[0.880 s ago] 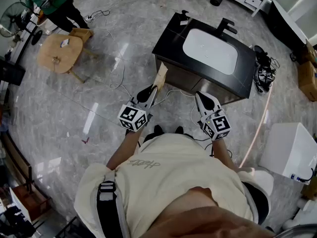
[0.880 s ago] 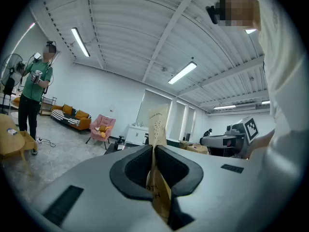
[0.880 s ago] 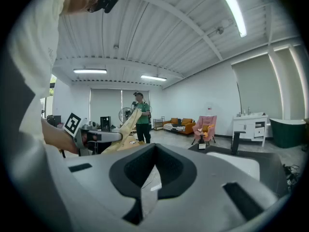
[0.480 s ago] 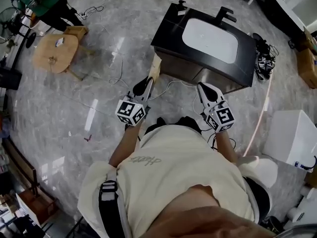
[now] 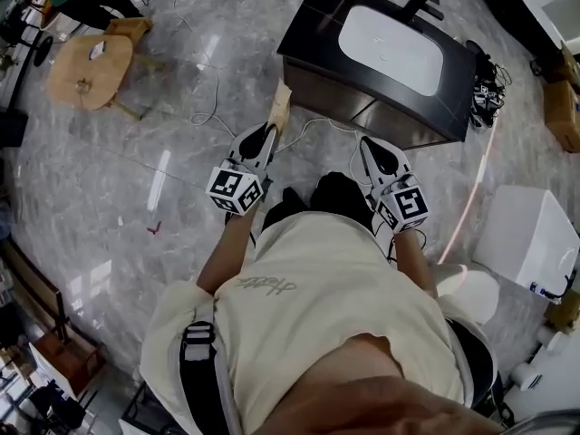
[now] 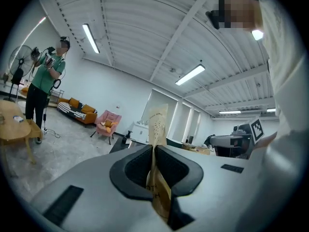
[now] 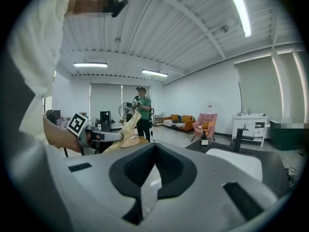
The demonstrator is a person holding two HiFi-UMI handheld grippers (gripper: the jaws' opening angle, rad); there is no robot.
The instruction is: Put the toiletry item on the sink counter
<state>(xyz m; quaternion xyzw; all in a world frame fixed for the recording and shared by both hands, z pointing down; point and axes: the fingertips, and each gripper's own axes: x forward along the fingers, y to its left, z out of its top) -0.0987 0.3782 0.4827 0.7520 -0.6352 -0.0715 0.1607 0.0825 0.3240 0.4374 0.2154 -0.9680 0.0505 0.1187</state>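
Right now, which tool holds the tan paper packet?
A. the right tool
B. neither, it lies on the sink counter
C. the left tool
C: in the left gripper view the left tool is clamped on the tan paper packet, which sticks up past its tips, while the right tool has nothing between its jaws.

Bright, even indoor light from ceiling tubes (image 6: pixel 91 38), which are blown out white. In the head view the glossy floor (image 5: pixel 109 243) shows white glare streaks, shadows are soft and faint, and the edges bend strongly. Both gripper views are fisheye circles with black corners and curved ceiling lines. The left gripper (image 6: pixel 153 147) and right gripper (image 7: pixel 155 145) bodies are soft, out of focus up close. The packet (image 6: pixel 158 124) blurs at its lower end and is sharper at the top. Backgrounds are fairly sharp.
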